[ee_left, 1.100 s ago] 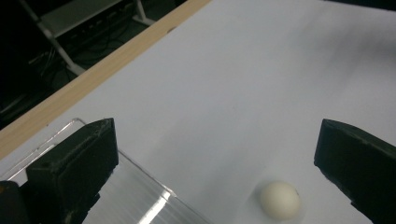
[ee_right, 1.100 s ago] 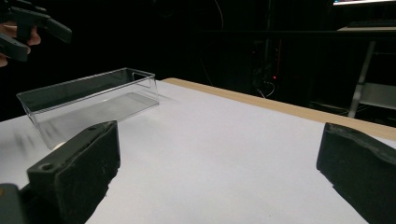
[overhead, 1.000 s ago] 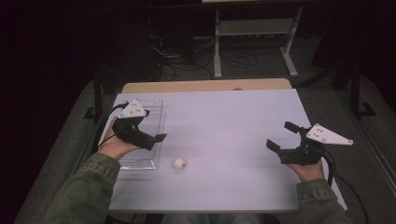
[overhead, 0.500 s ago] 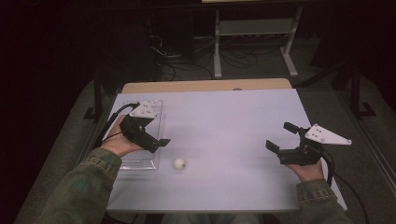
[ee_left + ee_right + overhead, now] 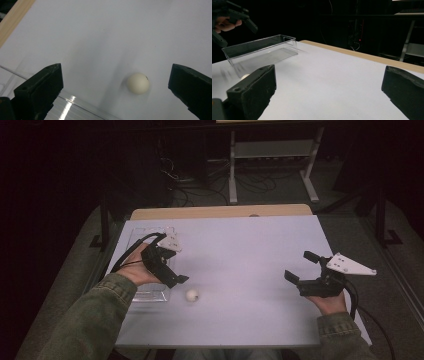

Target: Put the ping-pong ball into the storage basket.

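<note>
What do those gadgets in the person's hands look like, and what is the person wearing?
Each hand holds a black gadget, the left gripper and the right gripper, with two blocky black jaws, a pale grey three-cornered plate on top and a black cable trailing back. The person wears olive-green sleeves.

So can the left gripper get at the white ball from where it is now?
Probably yes. The left gripper hangs just beside the white ball with its jaws wide open, and nothing lies between them. The clear tray sits under the hand, off the path.
</note>
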`<state>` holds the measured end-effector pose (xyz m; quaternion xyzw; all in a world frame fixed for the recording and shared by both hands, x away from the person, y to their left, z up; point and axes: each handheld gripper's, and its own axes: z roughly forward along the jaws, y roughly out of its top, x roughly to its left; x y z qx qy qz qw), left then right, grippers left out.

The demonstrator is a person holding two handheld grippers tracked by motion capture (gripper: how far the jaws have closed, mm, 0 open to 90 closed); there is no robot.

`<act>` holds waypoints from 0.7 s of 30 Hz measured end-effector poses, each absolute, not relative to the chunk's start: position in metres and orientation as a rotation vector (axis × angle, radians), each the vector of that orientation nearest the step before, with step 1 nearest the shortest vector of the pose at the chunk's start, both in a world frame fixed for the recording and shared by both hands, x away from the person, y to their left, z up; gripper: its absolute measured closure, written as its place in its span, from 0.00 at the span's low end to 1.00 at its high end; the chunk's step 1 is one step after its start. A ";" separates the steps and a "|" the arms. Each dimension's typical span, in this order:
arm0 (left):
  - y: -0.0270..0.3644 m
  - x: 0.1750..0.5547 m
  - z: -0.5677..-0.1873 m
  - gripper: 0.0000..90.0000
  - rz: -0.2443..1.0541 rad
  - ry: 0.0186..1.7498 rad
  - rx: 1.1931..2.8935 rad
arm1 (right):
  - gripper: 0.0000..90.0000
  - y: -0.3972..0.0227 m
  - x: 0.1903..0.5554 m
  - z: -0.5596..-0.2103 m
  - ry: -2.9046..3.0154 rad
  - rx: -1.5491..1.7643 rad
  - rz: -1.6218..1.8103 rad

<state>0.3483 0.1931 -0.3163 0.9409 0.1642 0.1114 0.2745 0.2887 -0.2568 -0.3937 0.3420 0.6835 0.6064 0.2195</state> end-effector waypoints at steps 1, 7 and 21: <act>0.191 0.349 -0.319 0.00 0.289 0.430 2.549 | 0.00 -0.256 0.289 -0.394 1.893 0.949 1.684; 0.184 0.348 -0.323 0.00 0.261 0.396 2.584 | 0.00 -0.257 0.289 -0.394 1.896 0.949 1.689; 0.173 0.354 -0.329 0.00 0.220 0.309 2.716 | 0.00 -0.257 0.289 -0.394 1.920 0.956 1.701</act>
